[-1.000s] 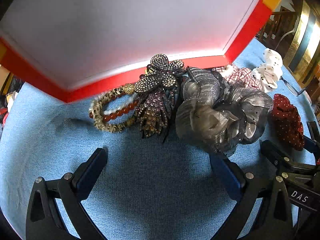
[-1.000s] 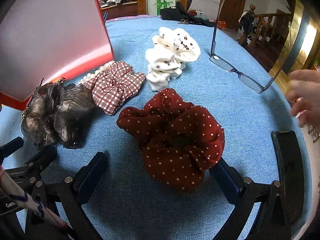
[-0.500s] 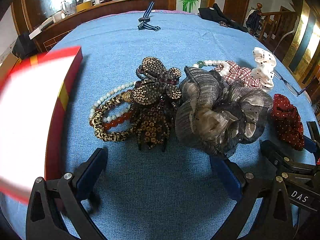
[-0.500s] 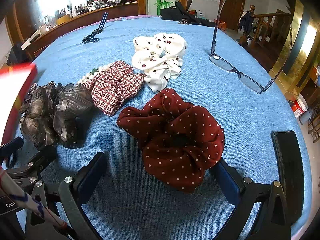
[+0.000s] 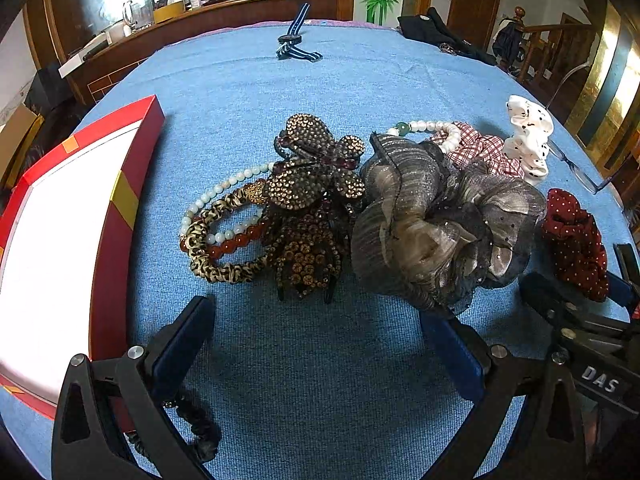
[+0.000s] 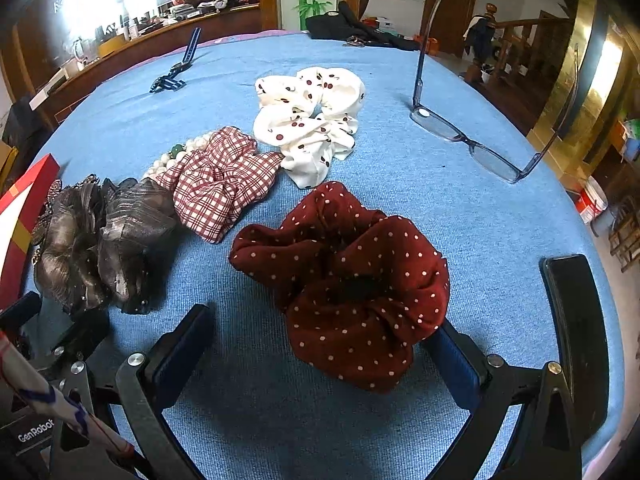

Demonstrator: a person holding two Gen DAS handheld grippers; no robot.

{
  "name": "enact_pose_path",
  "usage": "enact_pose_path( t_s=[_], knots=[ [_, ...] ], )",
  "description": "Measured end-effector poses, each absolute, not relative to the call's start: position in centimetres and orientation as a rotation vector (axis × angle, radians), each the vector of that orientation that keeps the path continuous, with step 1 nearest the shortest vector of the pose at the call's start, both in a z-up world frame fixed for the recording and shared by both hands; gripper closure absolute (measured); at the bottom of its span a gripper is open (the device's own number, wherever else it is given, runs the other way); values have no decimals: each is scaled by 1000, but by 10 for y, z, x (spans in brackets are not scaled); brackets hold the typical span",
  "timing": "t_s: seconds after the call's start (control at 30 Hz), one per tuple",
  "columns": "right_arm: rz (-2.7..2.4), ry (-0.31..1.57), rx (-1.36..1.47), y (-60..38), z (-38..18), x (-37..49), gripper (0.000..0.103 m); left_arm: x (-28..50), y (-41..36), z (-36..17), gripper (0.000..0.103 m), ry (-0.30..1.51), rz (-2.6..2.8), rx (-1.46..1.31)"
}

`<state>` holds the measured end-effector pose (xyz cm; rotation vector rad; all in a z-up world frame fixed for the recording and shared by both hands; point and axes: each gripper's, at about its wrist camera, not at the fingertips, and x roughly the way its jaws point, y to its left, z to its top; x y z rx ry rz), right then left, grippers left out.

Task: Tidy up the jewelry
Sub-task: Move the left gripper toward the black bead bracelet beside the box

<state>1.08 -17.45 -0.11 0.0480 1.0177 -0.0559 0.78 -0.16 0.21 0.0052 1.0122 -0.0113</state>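
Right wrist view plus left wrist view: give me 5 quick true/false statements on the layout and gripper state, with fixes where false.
1. The dark red polka-dot scrunchie lies between the open fingers of the right gripper. True.
2. The eyeglasses are folded shut. False: both temples stand up, unfolded.
3. The checked scrunchie touches the white spotted scrunchie. True.
4. The left gripper is shut on the grey gauze scrunchie. False: it is open and holds nothing; the scrunchie lies on the blue cloth just ahead of its right finger.
5. The red box sits on the right side of the left wrist view. False: it sits on the left side.
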Motion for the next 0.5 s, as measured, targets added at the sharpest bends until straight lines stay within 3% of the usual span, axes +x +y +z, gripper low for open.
enact_pose_path(
  t_s=[0.3,0.5],
  knots=[
    [-39,814,114,-187,61,-62,2,-5,-4,8,0,1001,-41,22],
    [-20,716,102,-178,92,-95,1,-57,8,59,0,768,-38,63]
  ],
)
